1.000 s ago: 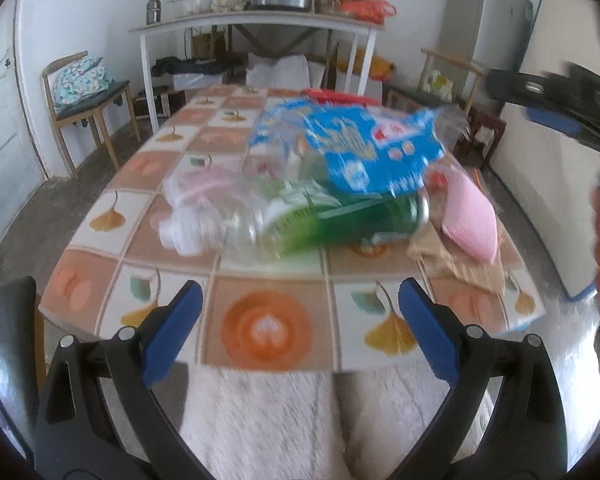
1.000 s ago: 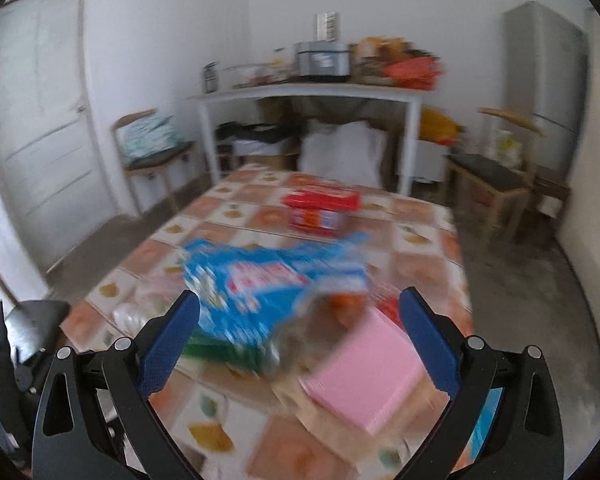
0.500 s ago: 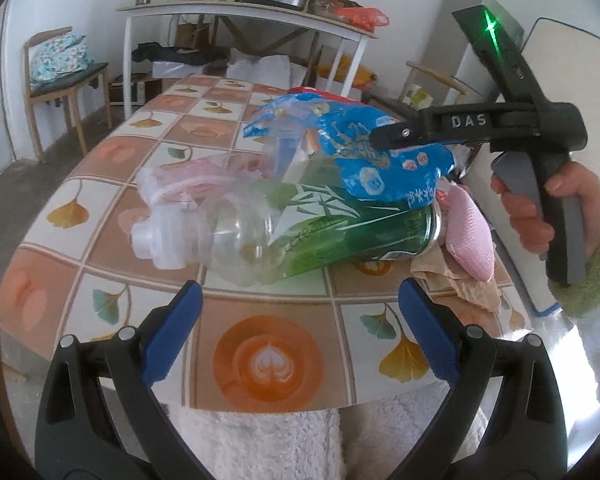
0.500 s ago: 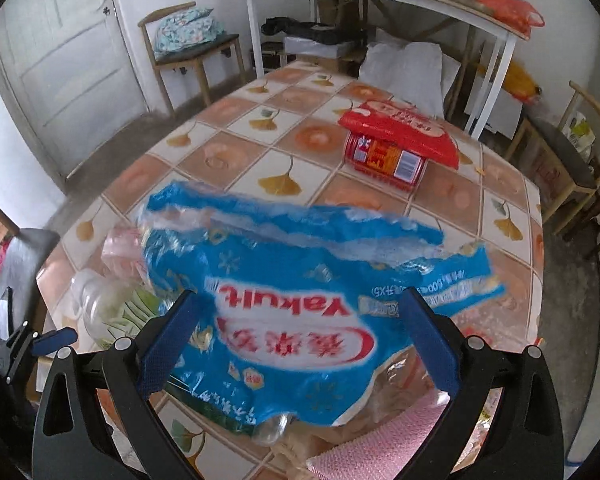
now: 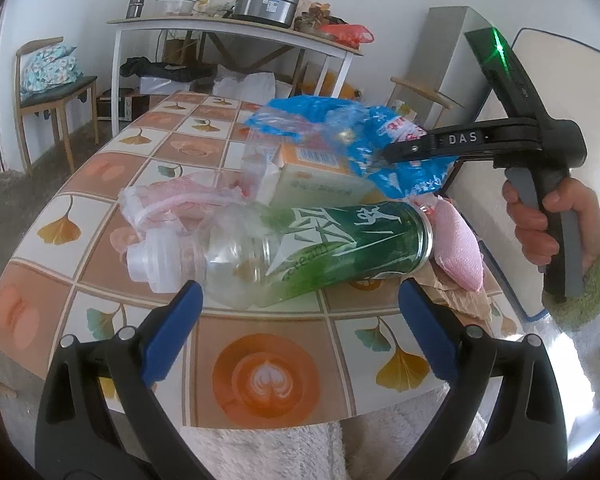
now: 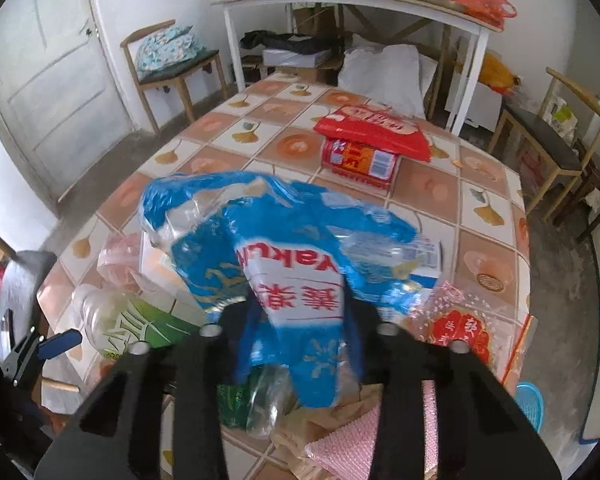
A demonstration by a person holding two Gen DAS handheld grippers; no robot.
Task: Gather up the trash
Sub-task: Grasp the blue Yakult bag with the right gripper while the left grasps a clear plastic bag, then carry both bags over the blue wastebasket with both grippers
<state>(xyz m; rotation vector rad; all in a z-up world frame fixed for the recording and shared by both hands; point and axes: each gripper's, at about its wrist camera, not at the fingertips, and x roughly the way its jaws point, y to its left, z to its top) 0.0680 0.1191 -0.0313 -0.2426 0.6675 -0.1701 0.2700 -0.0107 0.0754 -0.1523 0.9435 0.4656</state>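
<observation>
We see a tiled table (image 5: 260, 376) crowded with trash. At the centre of the left wrist view, a green-labelled plastic bottle (image 5: 312, 252) lies on its side, its cap toward the left. Our left gripper (image 5: 300, 316) hangs just in front of it, jaws spread wide and holding nothing. Behind the bottle sit an orange-and-white carton (image 5: 316, 176) and crumpled pink plastic (image 5: 172, 200); to its right, a pink pad (image 5: 460, 248) rests on brown paper.

In the upper right of that view, a hand (image 5: 540, 228) squeezes the right gripper (image 6: 300, 312), whose jaws have just been closing and now pinch the blue Yakult wrapper (image 6: 284, 264) between them. The wrapper is lifted above the carton and fills the middle of the right wrist view, hiding much of the pile beneath.

A red package (image 6: 368, 144) sits alone farther back on the table. At lower right, a clear bag with a red emblem (image 6: 456, 328) is partly cut off by the gripper; its contents seem unreadable.
</observation>
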